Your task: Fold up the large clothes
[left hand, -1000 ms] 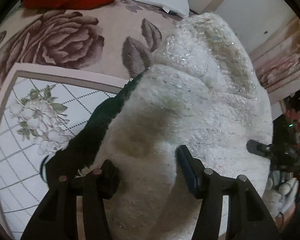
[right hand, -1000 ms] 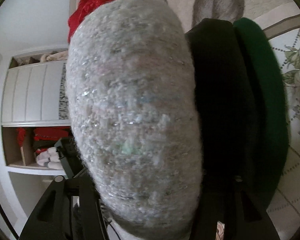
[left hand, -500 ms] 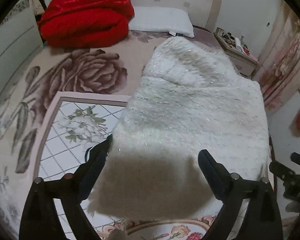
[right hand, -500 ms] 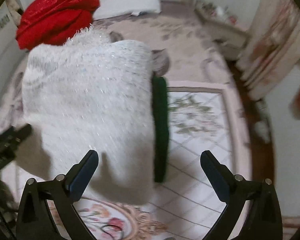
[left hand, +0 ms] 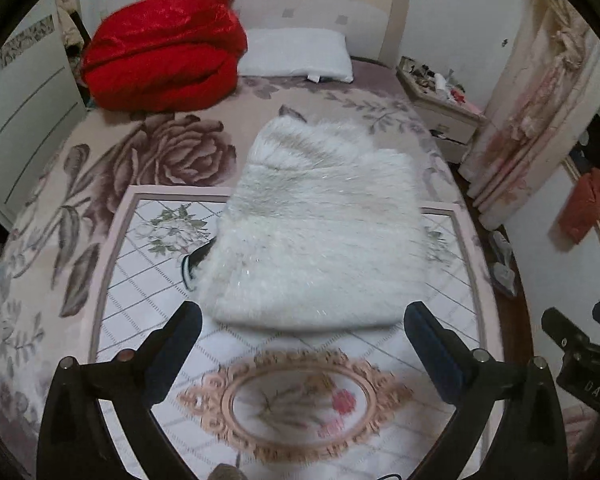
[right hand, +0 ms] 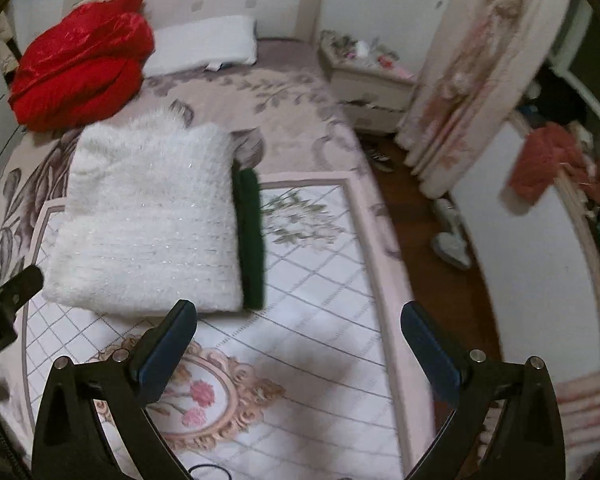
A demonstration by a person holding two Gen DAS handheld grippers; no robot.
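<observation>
white fluffy sweater (left hand: 320,240) | folded, frame centre, on bed (left hand: 148,160) | soft, light, bulky; grip near hem | left tool (left hand: 302,338), right tool (right hand: 298,330) spread wide, empty, just opened

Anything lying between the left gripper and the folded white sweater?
No: only bare bedspread separates the open left gripper from the white sweater, seen in the left wrist view.

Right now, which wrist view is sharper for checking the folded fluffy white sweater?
Left wrist view: the fluffy white sweater is fairly crisp, only the edges bent by the fisheye. Right wrist view: motion-blurred throughout, softening the sweater and the dark green garment beside it.
</observation>
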